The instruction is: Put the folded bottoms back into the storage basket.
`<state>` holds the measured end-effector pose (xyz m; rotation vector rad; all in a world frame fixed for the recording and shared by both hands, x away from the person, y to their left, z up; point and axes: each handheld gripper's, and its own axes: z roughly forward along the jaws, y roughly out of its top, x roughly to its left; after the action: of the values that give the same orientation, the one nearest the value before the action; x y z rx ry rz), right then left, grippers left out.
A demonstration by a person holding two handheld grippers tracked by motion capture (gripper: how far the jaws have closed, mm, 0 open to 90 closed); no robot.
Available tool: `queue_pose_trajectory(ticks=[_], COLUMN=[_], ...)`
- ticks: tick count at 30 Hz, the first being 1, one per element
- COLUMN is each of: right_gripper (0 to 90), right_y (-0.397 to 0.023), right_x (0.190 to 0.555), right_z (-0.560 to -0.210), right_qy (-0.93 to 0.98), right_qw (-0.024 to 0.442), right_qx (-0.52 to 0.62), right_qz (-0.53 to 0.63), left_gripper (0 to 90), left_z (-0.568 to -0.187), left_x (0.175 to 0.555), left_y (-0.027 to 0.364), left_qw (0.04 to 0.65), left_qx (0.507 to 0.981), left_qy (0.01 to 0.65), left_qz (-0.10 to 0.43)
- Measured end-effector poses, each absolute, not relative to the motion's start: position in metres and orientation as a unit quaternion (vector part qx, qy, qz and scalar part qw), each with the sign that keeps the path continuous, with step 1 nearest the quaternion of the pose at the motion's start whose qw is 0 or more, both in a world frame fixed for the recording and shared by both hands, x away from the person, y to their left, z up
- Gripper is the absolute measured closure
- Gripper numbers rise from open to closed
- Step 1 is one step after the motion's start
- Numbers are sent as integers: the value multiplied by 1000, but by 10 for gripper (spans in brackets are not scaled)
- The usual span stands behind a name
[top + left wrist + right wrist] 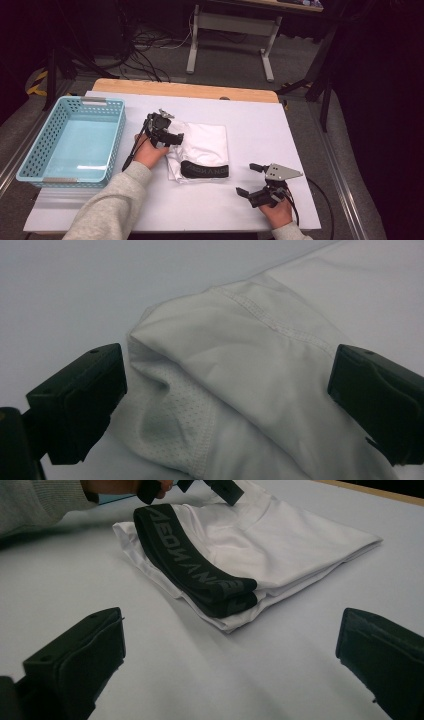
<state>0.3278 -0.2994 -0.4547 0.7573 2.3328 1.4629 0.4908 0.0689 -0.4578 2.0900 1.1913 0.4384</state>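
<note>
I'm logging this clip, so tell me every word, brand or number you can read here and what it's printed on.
"...BON VAN..." is all I can make out, in grey capitals on the black waistband of the folded white garment; the lettering is upside down, folded over and blurred, so the full brand is unreadable.
Blue basket: no lettering.

**Folded white garment at table centre**

One white garment (207, 145) lies folded flat on the table, near its middle. A black waistband (205, 170) with grey lettering (not legible) runs along the near edge. At the left corner the top layer is lifted, exposing a perforated mesh lining (175, 415). Stitched hems are visible; the layers are stacked slightly unevenly.
</note>
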Motion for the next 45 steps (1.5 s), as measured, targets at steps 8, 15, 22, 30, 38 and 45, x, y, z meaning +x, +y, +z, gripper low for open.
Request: queue_pose_trajectory(ticks=[8,15,22,30,38,45], right_gripper=[3,3,3,4,5,5], right_y=[-299,-299,-299,-299,-299,-299], right_x=[328,328,328,328,328,328], right_z=[-455,-455,-455,-455,-455,-455], right_qy=[809,809,810,810,810,810], right_qw=[142,141,140,140,140,138], right_qx=[262,262,261,261,262,261], right_qz=[506,506,507,506,505,506], left_gripper=[31,11,3,2,15,17], left_z=[-466,-468,-469,-470,-467,-464], left_x=[495,496,498,502,498,494], left_y=[67,67,70,73,69,63], left_qw=[335,337,331,334,335,342], left_qx=[809,812,811,806,823,826], left_qy=[463,459,460,466,444,439], left_qz=[138,132,146,149,117,93])
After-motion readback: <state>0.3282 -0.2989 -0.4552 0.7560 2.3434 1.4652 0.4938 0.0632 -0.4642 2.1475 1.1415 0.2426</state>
